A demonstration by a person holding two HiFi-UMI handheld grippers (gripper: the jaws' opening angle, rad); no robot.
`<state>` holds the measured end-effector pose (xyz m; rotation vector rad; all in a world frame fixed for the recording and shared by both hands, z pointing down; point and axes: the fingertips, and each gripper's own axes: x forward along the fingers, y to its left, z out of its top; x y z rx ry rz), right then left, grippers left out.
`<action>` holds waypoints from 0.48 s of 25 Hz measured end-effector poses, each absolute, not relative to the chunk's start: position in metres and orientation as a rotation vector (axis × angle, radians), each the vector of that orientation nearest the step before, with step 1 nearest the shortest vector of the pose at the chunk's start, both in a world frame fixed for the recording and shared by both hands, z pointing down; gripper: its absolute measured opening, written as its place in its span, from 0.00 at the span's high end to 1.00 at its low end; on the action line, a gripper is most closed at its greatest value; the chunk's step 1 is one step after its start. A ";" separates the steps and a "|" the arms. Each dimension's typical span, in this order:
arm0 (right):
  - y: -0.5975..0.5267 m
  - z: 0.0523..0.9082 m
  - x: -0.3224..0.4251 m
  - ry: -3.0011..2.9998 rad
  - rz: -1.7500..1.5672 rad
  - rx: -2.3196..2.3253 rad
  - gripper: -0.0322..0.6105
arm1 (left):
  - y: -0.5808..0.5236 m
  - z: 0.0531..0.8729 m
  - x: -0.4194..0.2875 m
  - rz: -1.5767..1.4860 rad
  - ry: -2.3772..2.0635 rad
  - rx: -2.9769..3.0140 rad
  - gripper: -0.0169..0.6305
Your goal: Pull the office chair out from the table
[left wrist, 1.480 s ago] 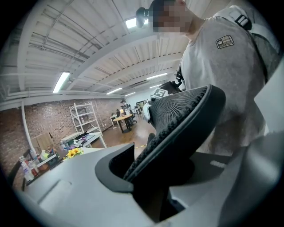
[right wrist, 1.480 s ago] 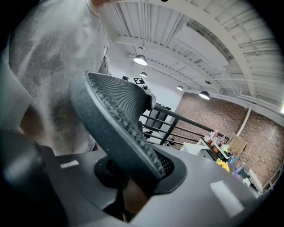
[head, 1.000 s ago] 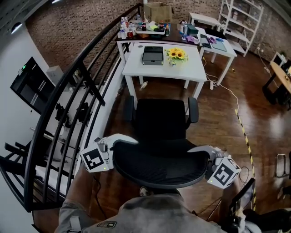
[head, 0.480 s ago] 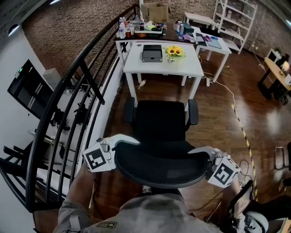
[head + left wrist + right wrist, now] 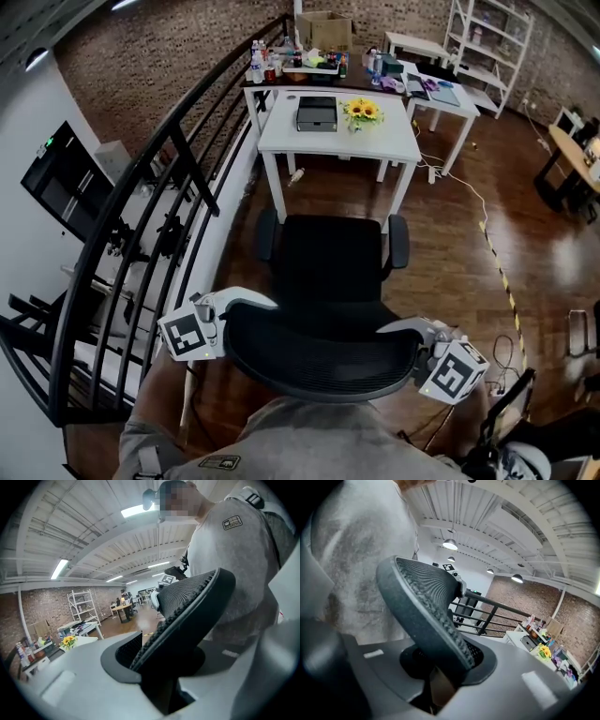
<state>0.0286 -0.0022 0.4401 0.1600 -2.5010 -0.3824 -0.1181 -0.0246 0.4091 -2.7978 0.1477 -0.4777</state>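
The black office chair (image 5: 330,258) stands on the wood floor with its seat just outside the white table (image 5: 337,141). Its mesh backrest (image 5: 319,361) is nearest me. My left gripper (image 5: 251,302) is shut on the backrest's left edge, and my right gripper (image 5: 394,328) is shut on its right edge. In the left gripper view the backrest rim (image 5: 187,606) runs down between the grey jaws of the left gripper (image 5: 161,684). The right gripper view shows the rim (image 5: 424,604) wedged the same way in the right gripper (image 5: 438,686).
A black railing (image 5: 141,206) runs along the left of the chair. On the table are sunflowers (image 5: 364,111) and a grey box (image 5: 316,112). More tables and a shelf rack (image 5: 497,37) stand at the back. Striped floor tape (image 5: 502,272) and a cable lie to the right.
Both grippers and the chair have come toward me, away from the table. The gap between the seat and the table's front edge has grown.
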 end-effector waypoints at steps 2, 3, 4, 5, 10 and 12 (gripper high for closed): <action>0.000 0.441 0.027 -2.499 -0.382 0.157 0.80 | -0.023 0.409 -0.119 -0.478 0.157 -2.801 0.78; 0.001 0.441 0.027 -2.497 -0.383 0.156 0.80 | -0.022 0.409 -0.120 -0.474 0.160 -2.803 0.77; 0.001 0.440 0.027 -2.497 -0.385 0.156 0.80 | -0.022 0.409 -0.120 -0.472 0.161 -2.804 0.77; 0.000 0.440 0.027 -2.497 -0.387 0.157 0.80 | -0.022 0.409 -0.120 -0.473 0.161 -2.805 0.77; 0.000 0.440 0.030 -2.493 -0.390 0.164 0.80 | -0.021 0.409 -0.118 -0.485 0.163 -2.801 0.77; 0.000 0.439 0.029 -2.493 -0.395 0.177 0.80 | -0.020 0.408 -0.119 -0.482 0.170 -2.798 0.77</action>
